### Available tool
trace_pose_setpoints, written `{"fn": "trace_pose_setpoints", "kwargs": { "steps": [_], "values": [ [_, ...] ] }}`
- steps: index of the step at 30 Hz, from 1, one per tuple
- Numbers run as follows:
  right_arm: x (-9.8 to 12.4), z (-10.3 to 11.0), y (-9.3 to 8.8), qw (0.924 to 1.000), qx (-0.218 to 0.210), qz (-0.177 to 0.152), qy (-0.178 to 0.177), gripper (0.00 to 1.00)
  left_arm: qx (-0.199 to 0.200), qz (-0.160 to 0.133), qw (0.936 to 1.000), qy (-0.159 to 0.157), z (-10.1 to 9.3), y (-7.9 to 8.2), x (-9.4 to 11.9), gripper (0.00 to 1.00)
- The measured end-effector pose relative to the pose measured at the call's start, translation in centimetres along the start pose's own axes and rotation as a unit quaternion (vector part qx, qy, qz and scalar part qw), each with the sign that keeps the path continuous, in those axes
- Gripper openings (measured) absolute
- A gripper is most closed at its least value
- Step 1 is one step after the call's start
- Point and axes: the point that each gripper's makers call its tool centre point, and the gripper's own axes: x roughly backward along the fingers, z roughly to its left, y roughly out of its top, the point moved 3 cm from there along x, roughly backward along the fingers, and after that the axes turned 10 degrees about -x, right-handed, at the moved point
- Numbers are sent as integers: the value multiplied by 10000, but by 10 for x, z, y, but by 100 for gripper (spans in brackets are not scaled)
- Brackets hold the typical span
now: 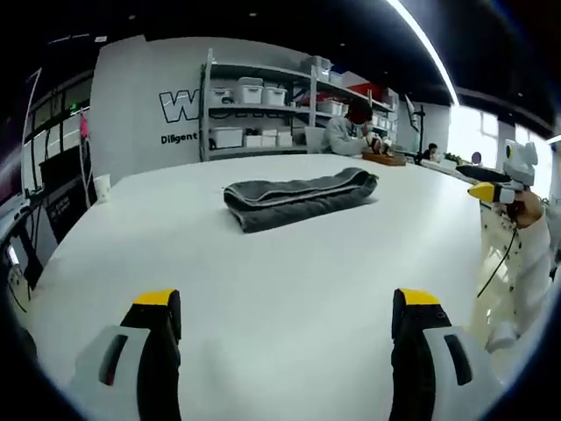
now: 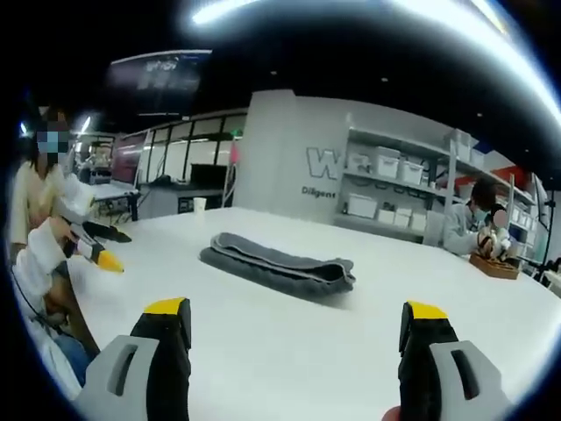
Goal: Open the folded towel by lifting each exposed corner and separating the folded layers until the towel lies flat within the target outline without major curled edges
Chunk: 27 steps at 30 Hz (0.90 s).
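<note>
**Folded towel on the table, both grippers clear of it**

A grey towel [image 1: 300,200] lies folded into a long, thick bundle on the white table [image 1: 263,289], well in from every edge — nearer the far side than the near one in the left gripper view. Its stacked layers show along one long side, with a lighter line of trim running through the folds.

The left gripper [image 1: 286,329] hovers above the table's near part, its yellow-tipped jaws wide apart with nothing between them and well short of the towel. In the right gripper view the right gripper [image 2: 297,338] is held the same way — jaws spread, empty, with bare table between them and the towel [image 2: 279,264].

Each gripper also appears in the other's view, out past a side edge of the table, held in a hand.

Beyond the far edge stand metal shelves [image 1: 263,110] carrying white bins, against a wall with large lettering. A person [image 2: 469,226] sits near the shelves, bent over a small wooden tray [image 2: 493,266].
</note>
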Motion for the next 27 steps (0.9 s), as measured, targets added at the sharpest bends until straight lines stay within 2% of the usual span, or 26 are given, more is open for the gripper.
{"fn": "trace_pose_setpoints", "kwargs": {
  "steps": [4, 9, 10, 12, 13, 16, 18, 20, 23, 27],
  "values": [
    [2, -5, 1, 9999, 53, 6, -154, 99, -228, 172, 9996, 36, 14, -3, -8, 100],
    [5, -6, 2, 9999, 1, -3, -160, 99, -184, 254, 9988, -384, 21, -2, -22, 100],
    [6, -6, 2, 9999, -14, -23, -162, 99, -167, 256, 9981, -527, 22, 1, -28, 100],
    [7, -4, 3, 9999, -18, -16, -135, 99, -247, 264, 9979, -539, 28, 7, -37, 100],
    [7, -3, 3, 9999, -20, -18, -122, 99, -436, 267, 9972, -544, 31, 11, -42, 100],
    [11, 1, 7, 10000, -7, -76, -50, 99, -681, 384, 9954, -547, 37, 19, -56, 100],
    [14, 2, 11, 9999, -14, -154, -31, 99, -843, 329, 9938, -649, 37, 25, -65, 100],
    [15, 0, 12, 9998, -41, -191, -28, 99, -751, 327, 9942, -701, 37, 31, -72, 100],
    [18, -4, 13, 9997, -66, -214, -87, 99, -844, 79, 9916, -976, 29, 42, -84, 100],
    [21, -6, 13, 9997, -74, -191, -107, 99, -763, 157, 9910, -1089, 29, 43, -106, 99]
  ]
}}
